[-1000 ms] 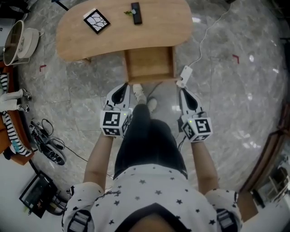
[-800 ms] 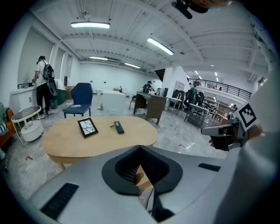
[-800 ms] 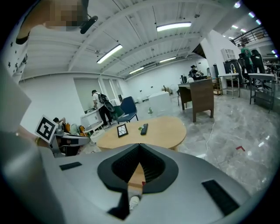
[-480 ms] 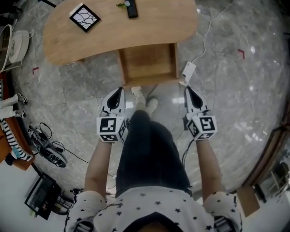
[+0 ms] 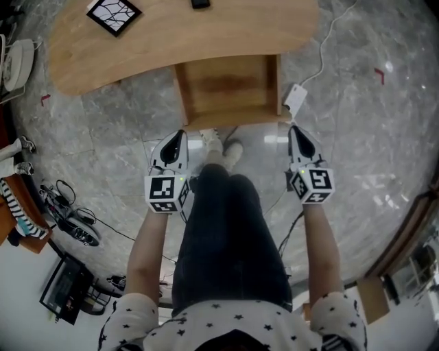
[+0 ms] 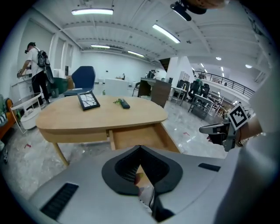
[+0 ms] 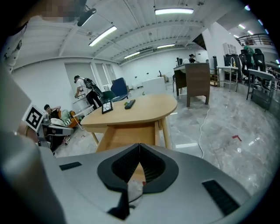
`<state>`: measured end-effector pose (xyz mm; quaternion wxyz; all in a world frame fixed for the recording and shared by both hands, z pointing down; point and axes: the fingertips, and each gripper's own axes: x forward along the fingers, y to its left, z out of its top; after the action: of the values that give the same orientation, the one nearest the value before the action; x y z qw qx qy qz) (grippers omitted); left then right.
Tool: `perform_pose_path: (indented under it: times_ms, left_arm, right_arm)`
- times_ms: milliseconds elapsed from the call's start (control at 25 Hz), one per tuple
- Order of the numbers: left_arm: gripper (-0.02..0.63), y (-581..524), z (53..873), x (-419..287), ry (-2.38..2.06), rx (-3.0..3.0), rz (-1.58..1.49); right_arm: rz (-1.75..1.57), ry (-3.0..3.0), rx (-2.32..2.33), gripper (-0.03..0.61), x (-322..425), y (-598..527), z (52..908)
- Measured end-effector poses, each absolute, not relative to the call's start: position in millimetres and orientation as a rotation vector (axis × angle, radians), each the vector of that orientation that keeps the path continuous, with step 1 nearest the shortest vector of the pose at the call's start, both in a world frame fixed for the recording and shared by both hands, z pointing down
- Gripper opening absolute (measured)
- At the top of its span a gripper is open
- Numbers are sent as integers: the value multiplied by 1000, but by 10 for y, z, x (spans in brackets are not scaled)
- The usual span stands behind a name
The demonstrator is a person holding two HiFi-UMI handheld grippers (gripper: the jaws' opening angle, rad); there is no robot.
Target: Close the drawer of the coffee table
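Observation:
The wooden coffee table [image 5: 171, 38] stands ahead of me with its drawer [image 5: 230, 86] pulled out toward me; the inside looks empty. My left gripper [image 5: 178, 134] is shut and empty, just short of the drawer's front left corner. On the other side my right gripper [image 5: 295, 128] is also shut and empty, near the front right corner. Neither touches the drawer. The left gripper view has the drawer [image 6: 140, 138] beyond the closed jaws [image 6: 140, 146]. In the right gripper view the drawer [image 7: 129, 135] lies past the closed jaws [image 7: 140, 144].
A black-and-white tile [image 5: 113, 12] and a dark remote [image 5: 200, 3] lie on the tabletop. A white plug with its cable [image 5: 296, 99] rests on the floor by the drawer's right corner. My feet [image 5: 219, 145] stand between the grippers. Cables and clutter [image 5: 68, 219] sit left.
Both grippers have sunk lower and stay shut. In the head view the table and drawer now lie closer and larger, with the grippers nearer the drawer's front corners.

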<state>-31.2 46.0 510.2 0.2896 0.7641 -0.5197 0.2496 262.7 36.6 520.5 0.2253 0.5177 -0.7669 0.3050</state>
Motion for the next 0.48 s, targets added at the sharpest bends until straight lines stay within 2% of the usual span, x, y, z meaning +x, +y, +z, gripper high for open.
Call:
perform_pose_path:
  times_ms: [480]
  left_arm:
    - [9, 658, 5922, -560, -1350, 1944, 825]
  right_arm:
    - [862, -1988, 1353, 8, 2714, 402, 5969]
